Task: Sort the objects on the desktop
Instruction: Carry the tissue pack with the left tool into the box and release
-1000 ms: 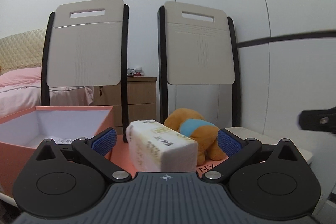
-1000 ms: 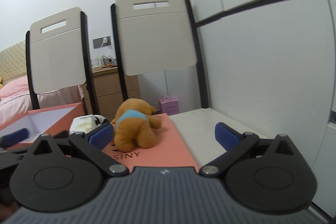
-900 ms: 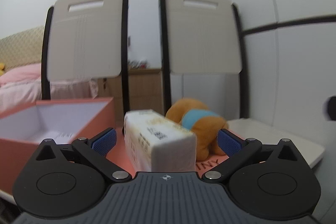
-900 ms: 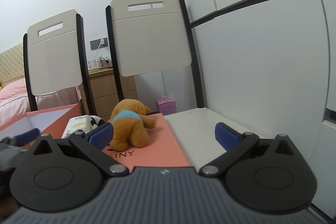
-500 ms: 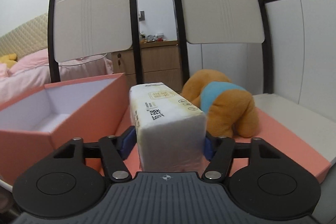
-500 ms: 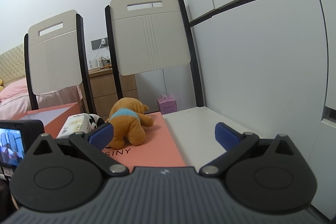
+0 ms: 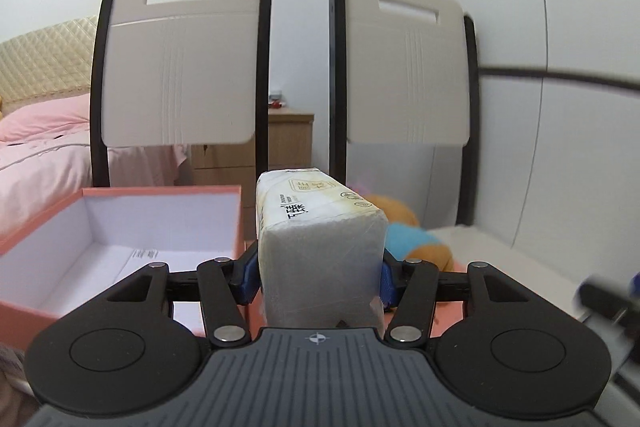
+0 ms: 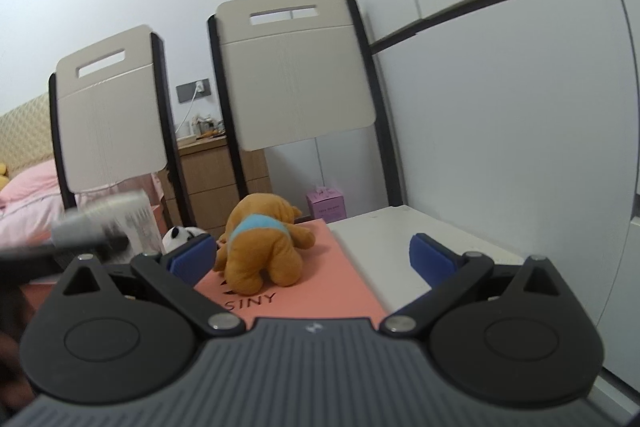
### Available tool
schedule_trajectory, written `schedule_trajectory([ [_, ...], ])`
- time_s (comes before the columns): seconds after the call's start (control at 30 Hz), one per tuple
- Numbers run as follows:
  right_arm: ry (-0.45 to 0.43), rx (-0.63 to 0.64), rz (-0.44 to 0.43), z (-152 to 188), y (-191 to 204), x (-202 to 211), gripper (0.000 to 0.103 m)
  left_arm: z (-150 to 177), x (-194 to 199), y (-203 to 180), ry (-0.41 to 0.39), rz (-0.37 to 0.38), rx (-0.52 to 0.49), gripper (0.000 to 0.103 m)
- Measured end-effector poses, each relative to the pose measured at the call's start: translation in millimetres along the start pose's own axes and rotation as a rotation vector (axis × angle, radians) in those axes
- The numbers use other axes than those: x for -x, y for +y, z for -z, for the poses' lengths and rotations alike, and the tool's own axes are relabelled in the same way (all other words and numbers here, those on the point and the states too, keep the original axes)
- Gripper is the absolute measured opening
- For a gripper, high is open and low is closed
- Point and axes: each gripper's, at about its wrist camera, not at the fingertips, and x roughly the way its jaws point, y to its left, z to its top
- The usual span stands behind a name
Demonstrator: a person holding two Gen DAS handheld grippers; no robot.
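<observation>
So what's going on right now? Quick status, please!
Left gripper shut on tissue pack, beside open pink box. Right gripper open, empty, facing plush bear. Nothing blocking.

Home bedroom. Bed (image 7: 36, 147) with pink bedding and a quilted beige headboard (image 7: 44, 63) sits left of the two chair backs (image 7: 180, 59). Wooden nightstand-type drawer unit (image 8: 216, 175) shows behind the chairs, small clutter on top, wall socket (image 8: 194, 90) with a plugged cable above it. White wardrobe-style panels (image 8: 500, 107) right of the chairs. Plush toys (image 8: 262, 239) on the white desk (image 8: 404, 231) in front of the chairs.
</observation>
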Motion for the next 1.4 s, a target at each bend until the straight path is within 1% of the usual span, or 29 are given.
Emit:
schedule_trajectory([
  [0.07, 0.003, 0.012, -0.016, 0.6, 8.3, -0.8, 0.103, -18.5, 4.1, 20.6, 0.006, -0.01, 0.013, 0.059],
  [0.1, 0.004, 0.016, -0.024, 1.0, 12.4, -1.2, 0.103, -28.1, 2.9, 31.1, 0.009, -0.032, 0.014, 0.059],
  [0.2, 0.002, 0.008, -0.033, 1.1, 23.3, -3.0, 0.103, -52.3, -8.2, 65.2, 0.017, -0.113, -0.023, 0.06],
  [0.27, 0.015, -0.003, -0.063, 0.3, 29.8, -6.5, 0.103, -63.1, -28.8, 89.6, 0.081, -0.121, -0.06, 0.06],
  [0.37, 0.046, -0.029, -0.11, -0.5, 39.3, -14.1, 0.103, -67.2, -72.5, 128.7, 0.183, -0.171, -0.089, 0.06],
  [0.43, 0.067, -0.034, -0.137, -0.3, 46.9, -19.5, 0.103, -67.7, -102.3, 152.4, 0.238, -0.218, -0.106, 0.059],
  [0.5, 0.093, -0.022, -0.157, 0.9, 55.7, -26.4, 0.103, -68.9, -129.7, 176.0, 0.29, -0.244, -0.087, 0.059],
  [0.63, 0.143, 0.007, -0.211, 4.1, 73.4, -39.7, 0.103, -65.1, -181.8, 211.5, 0.387, -0.263, -0.034, 0.059],
  [0.67, 0.154, 0.012, -0.224, 4.7, 77.6, -42.7, 0.103, -61.3, -189.6, 218.9, 0.403, -0.253, -0.033, 0.059],
  [0.73, 0.177, 0.015, -0.251, 5.8, 84.5, -48.4, 0.103, -52.4, -204.3, 229.7, 0.428, -0.225, -0.014, 0.059],
  [0.83, 0.209, 0.013, -0.289, 7.7, 93.0, -55.9, 0.103, -44.4, -219.7, 235.9, 0.459, -0.247, 0.004, 0.06],
  [0.9, 0.231, 0.016, -0.307, 9.4, 98.4, -60.0, 0.103, -42.9, -221.5, 234.6, 0.455, -0.251, -0.019, 0.06],
  [0.97, 0.249, 0.019, -0.326, 11.2, 103.2, -63.0, 0.103, -39.5, -219.2, 236.2, 0.462, -0.251, -0.01, 0.061],
  [1.0, 0.255, 0.02, -0.333, 11.8, 105.5, -64.2, 0.103, -36.7, -217.5, 238.9, 0.475, -0.252, -0.005, 0.064],
  [1.07, 0.263, 0.022, -0.345, 12.2, 109.4, -66.4, 0.103, -31.0, -214.2, 244.6, 0.501, -0.253, 0.005, 0.065],
  [1.17, 0.269, 0.021, -0.353, 12.2, 114.5, -68.9, 0.103, -25.3, -215.2, 253.5, 0.555, -0.255, 0.051, 0.065],
  [1.27, 0.277, 0.022, -0.361, 13.6, 117.7, -69.6, 0.103, -25.7, -213.5, 258.5, 0.568, -0.243, 0.069, 0.065],
  [1.33, 0.282, 0.022, -0.366, 14.1, 118.2, -69.0, 0.103, -28.4, -210.1, 259.1, 0.56, -0.241, 0.065, 0.068],
  [1.4, 0.28, 0.028, -0.36, 14.5, 118.2, -67.7, 0.103, -32.1, -206.4, 259.4, 0.541, -0.239, 0.041, 0.084],
])
